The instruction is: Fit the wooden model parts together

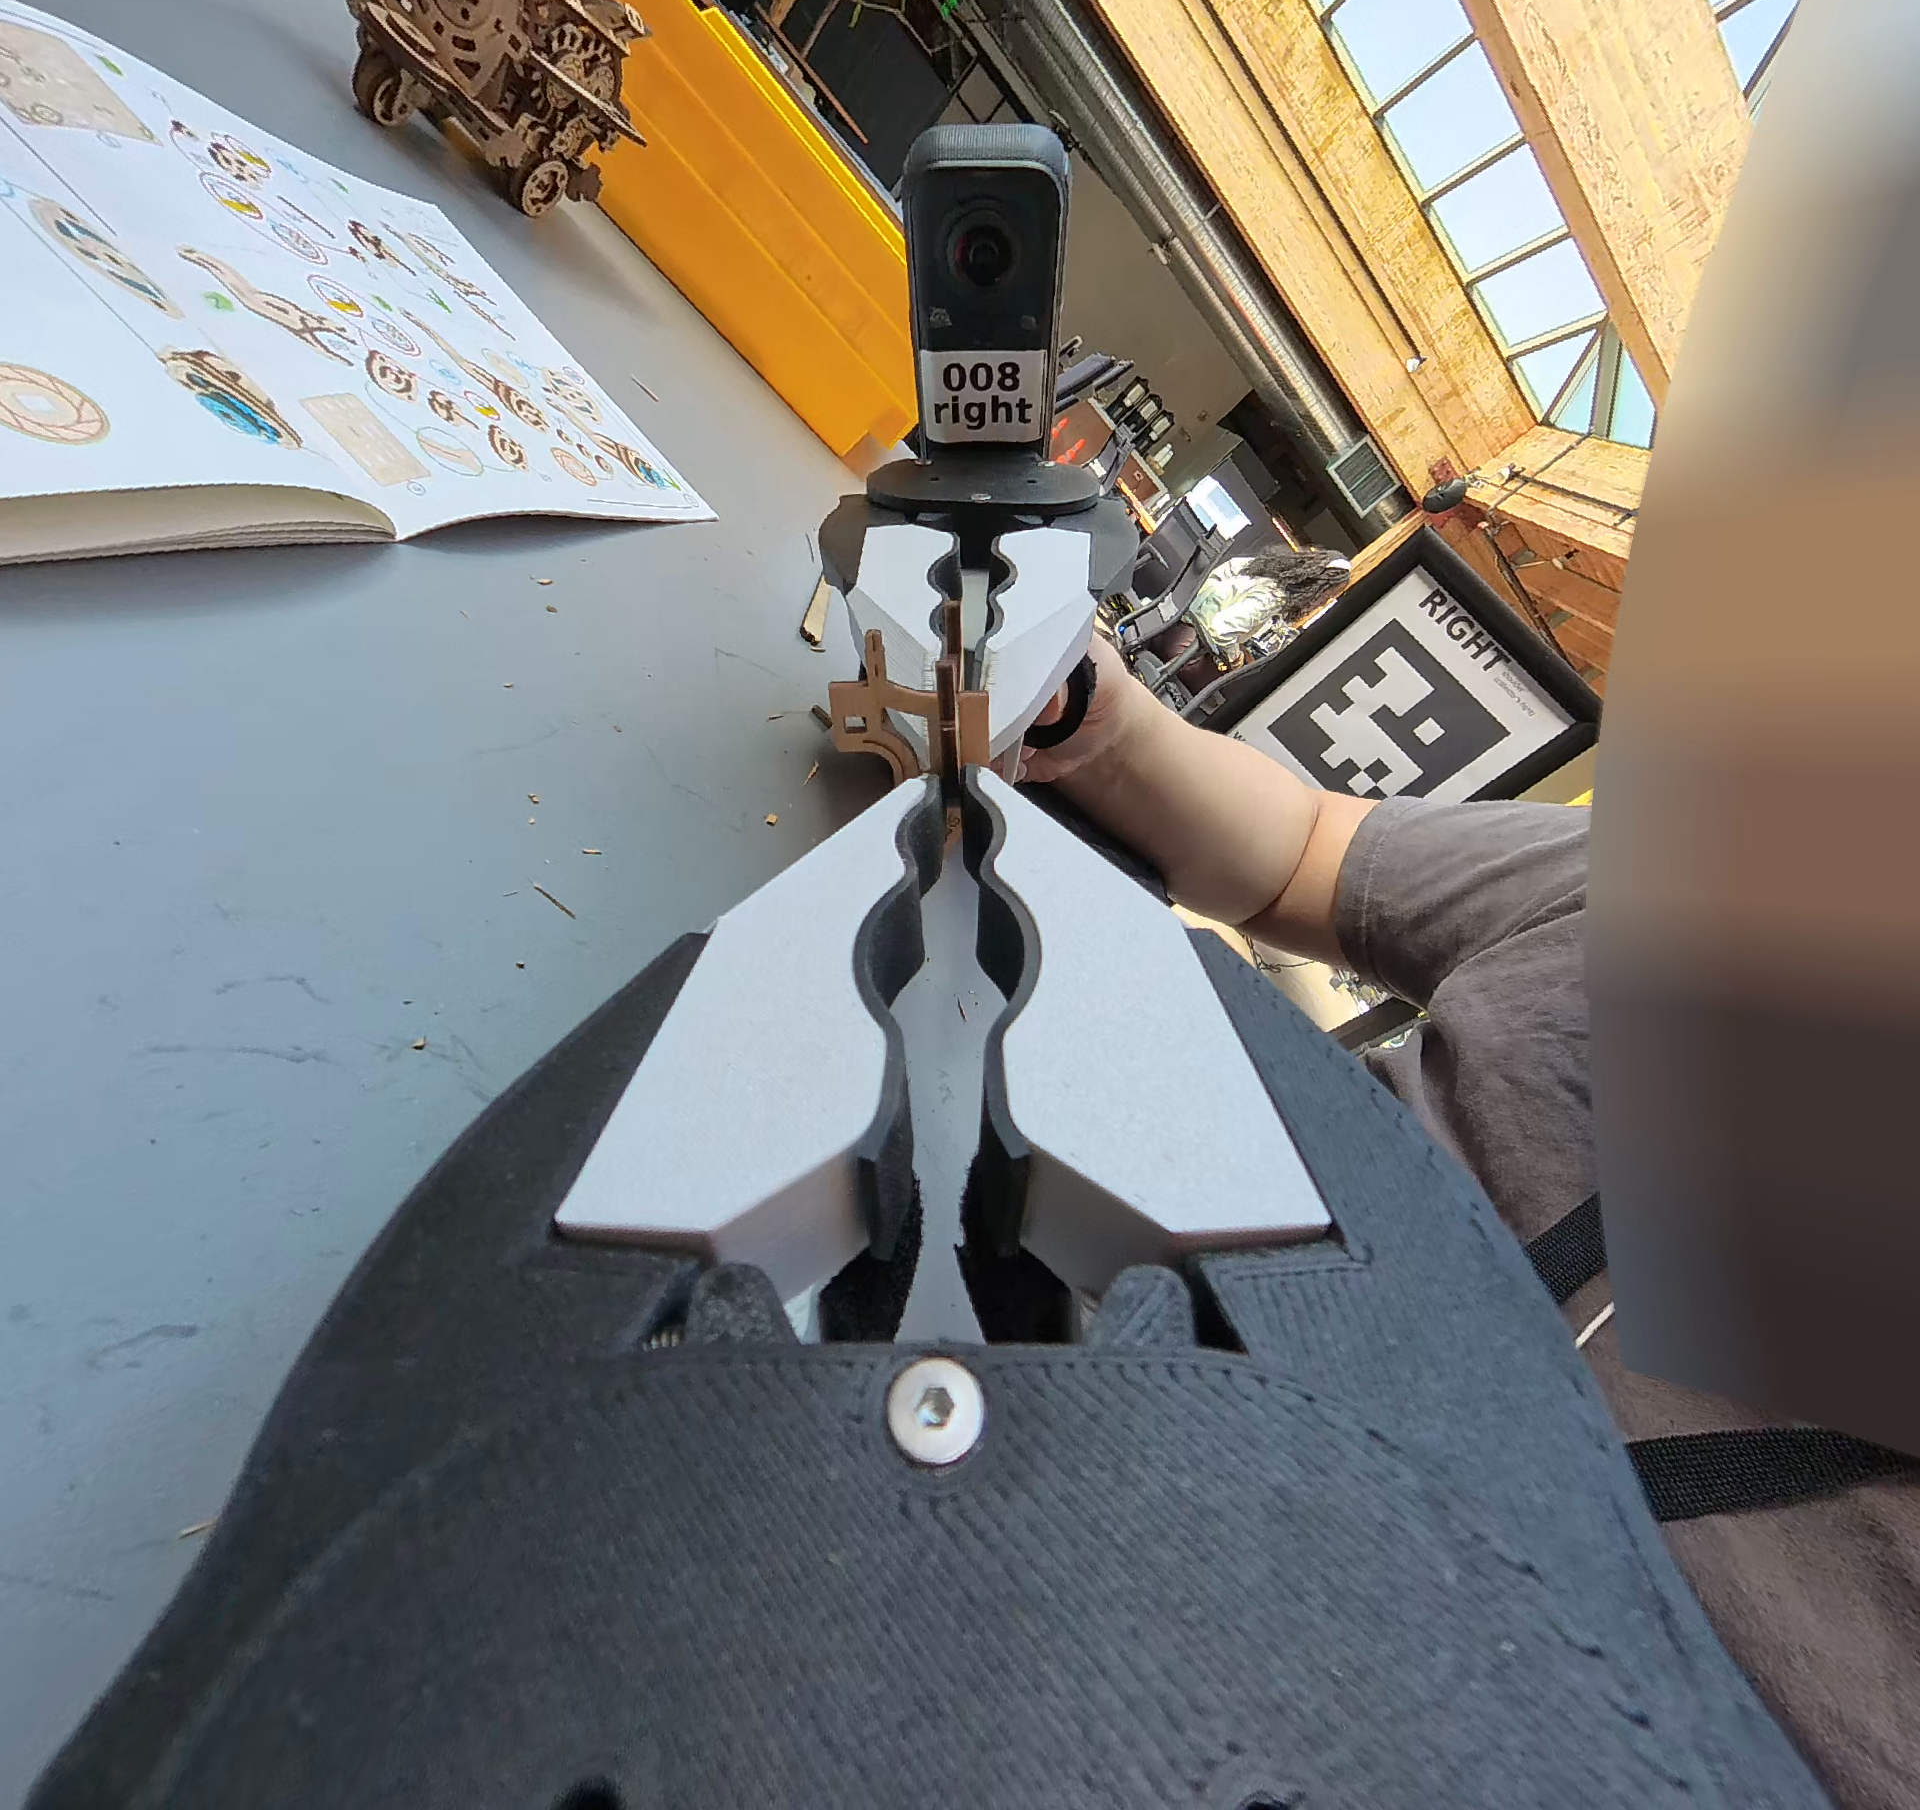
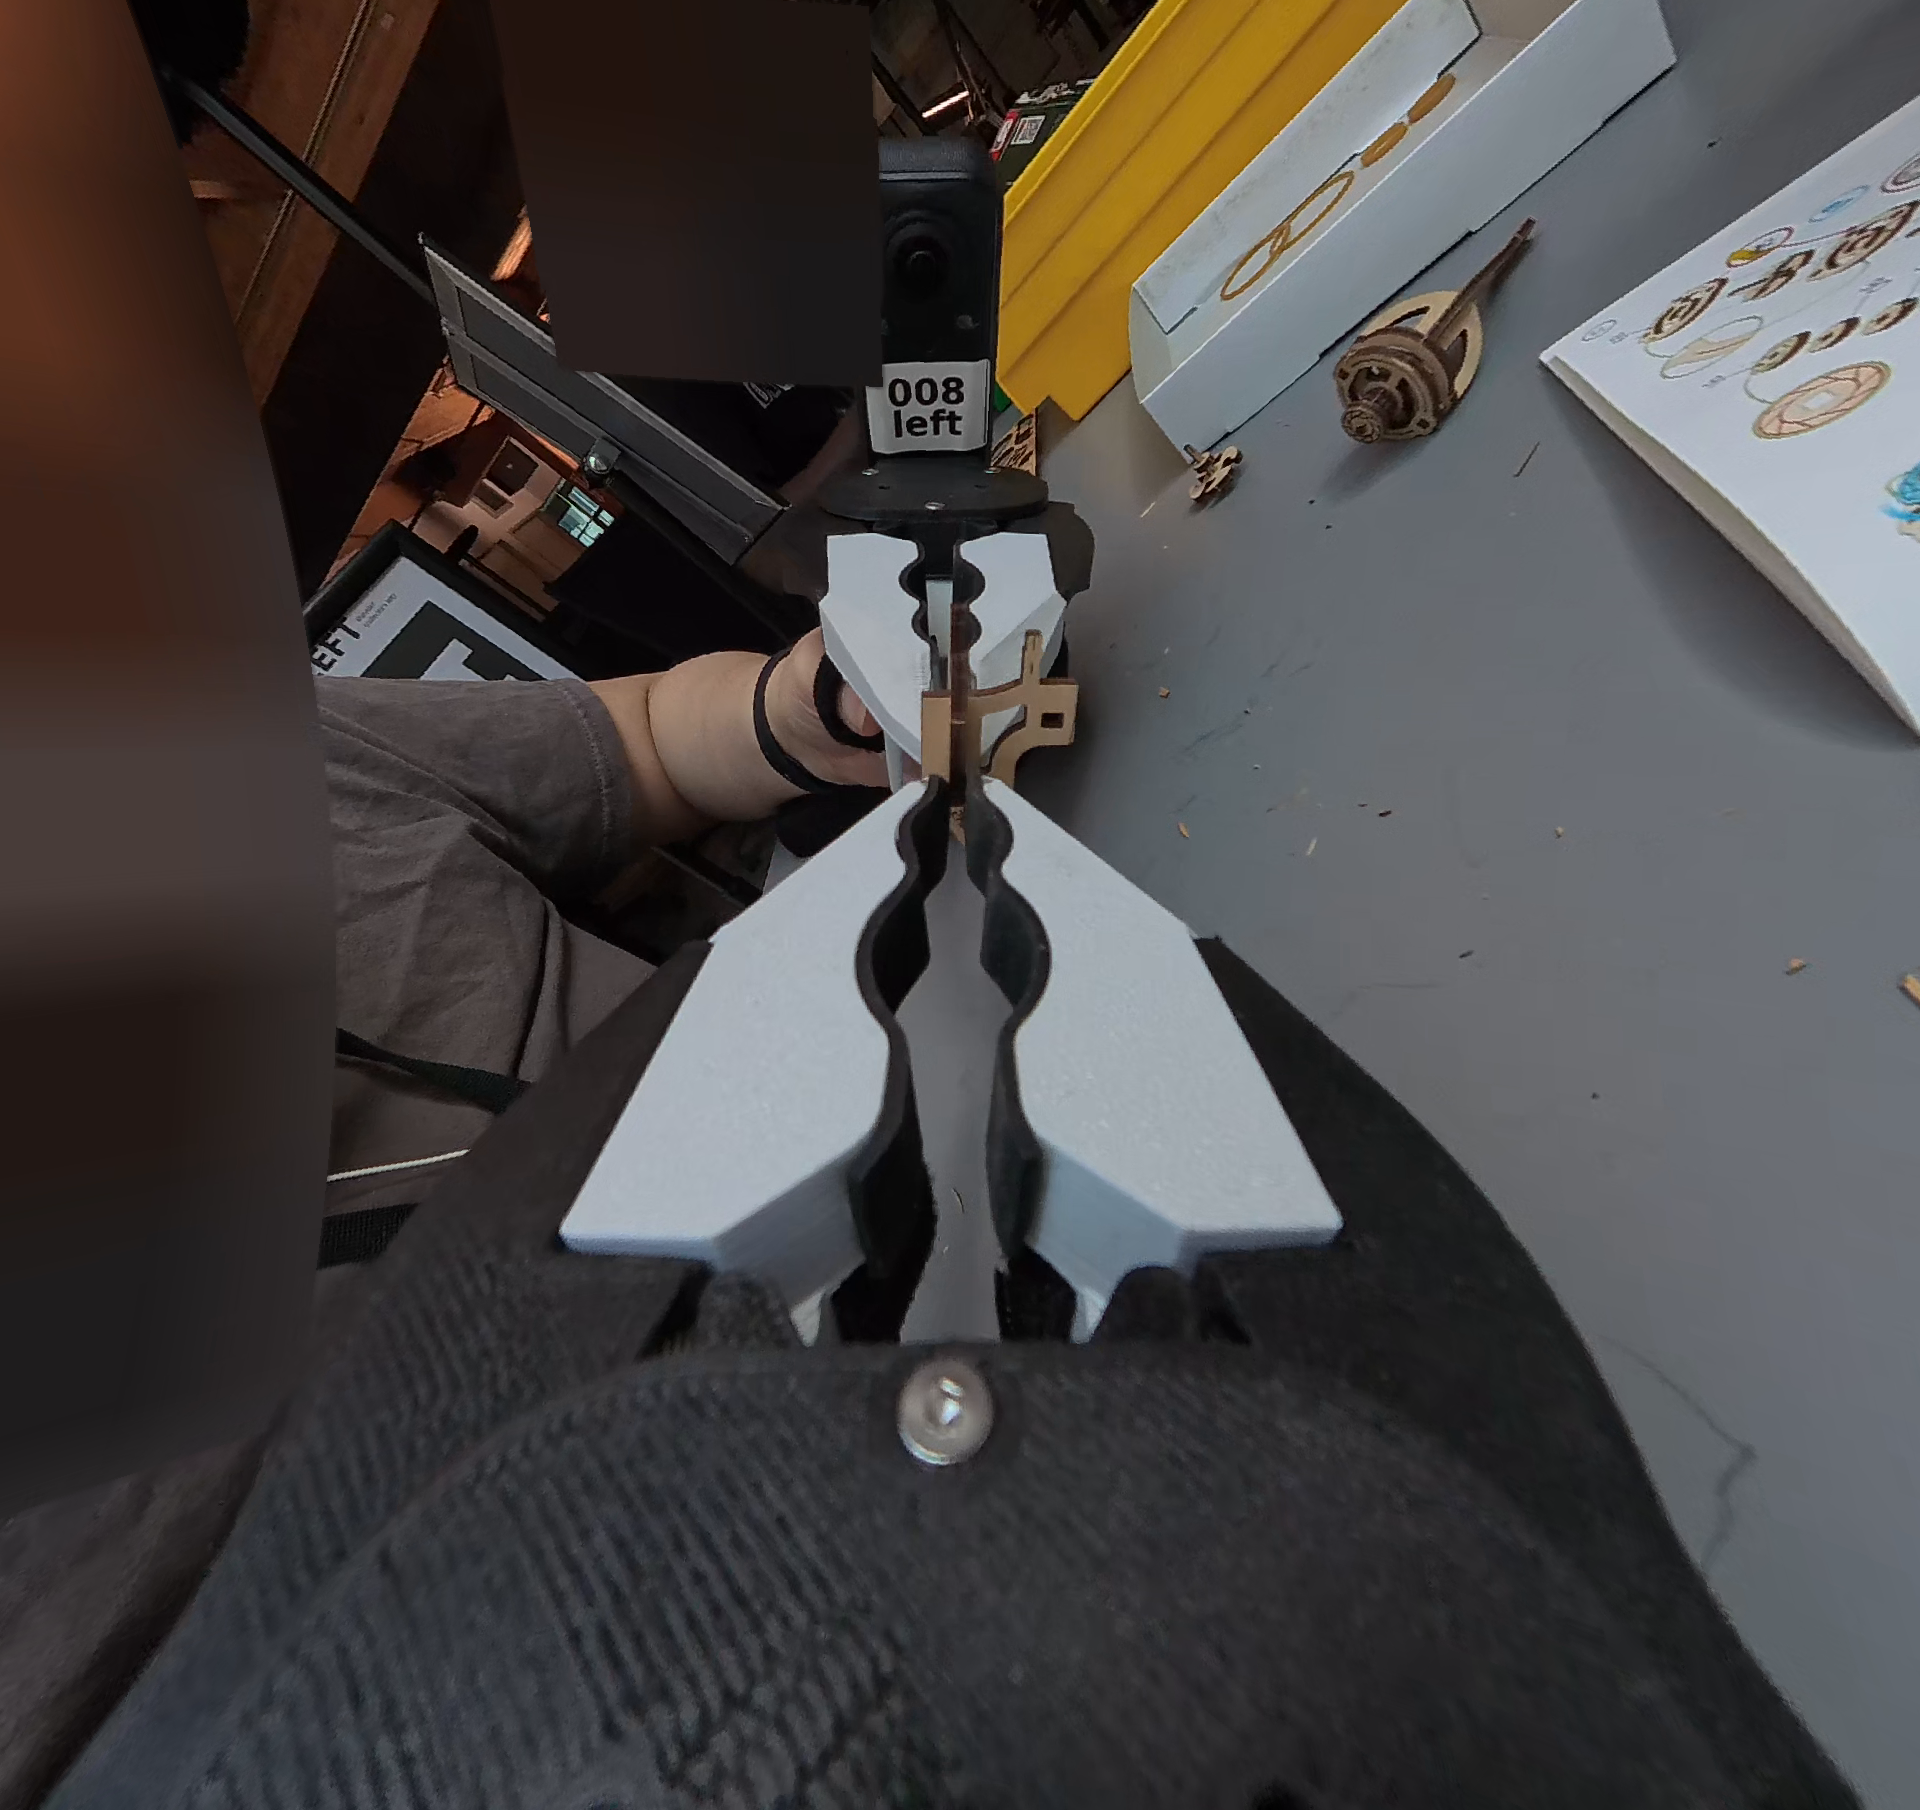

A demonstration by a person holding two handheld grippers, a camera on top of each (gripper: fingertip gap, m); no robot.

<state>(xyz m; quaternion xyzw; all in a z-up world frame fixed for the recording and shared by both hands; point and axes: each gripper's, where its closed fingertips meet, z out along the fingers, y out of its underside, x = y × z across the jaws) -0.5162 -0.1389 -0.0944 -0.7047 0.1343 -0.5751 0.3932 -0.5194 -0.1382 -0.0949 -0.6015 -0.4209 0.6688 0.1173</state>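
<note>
The left gripper (image 1: 948,786) and the right gripper (image 2: 940,792) face each other tip to tip above the grey desk (image 1: 312,825), both raised off its surface. Each gripper is closed on the wooden part (image 1: 904,711) held between them.

In the left wrist view, the left gripper's jaws are clamped together on the near edge of the part. The right gripper (image 1: 961,664) grips the part from the far side, and a thin upright plate sits in the narrow gap between its jaws. A flat curved piece with a small square cut-out projects from the part toward the desk side.

In the right wrist view, the same part (image 2: 987,721) sits between the tips, with the left gripper (image 2: 951,664) closed on its far edge. A hand (image 2: 821,721) holds the left gripper's handle.

On the desk:
- An open booklet (image 1: 260,306) lies flat.
- An assembled wooden model (image 1: 488,35) with wheels stands just beyond the booklet.
- A wheel-and-shaft subassembly (image 2: 1403,378) lies between the booklet (image 2: 1766,410) and a white box (image 2: 1403,181).
- The white box holds flat ring-shaped pieces.
- A small wooden piece (image 2: 1214,472) lies near the box's corner.
- Yellow bins (image 1: 748,181) line the far edge.
- Wood chips (image 1: 551,898) are scattered over the surface.
</note>
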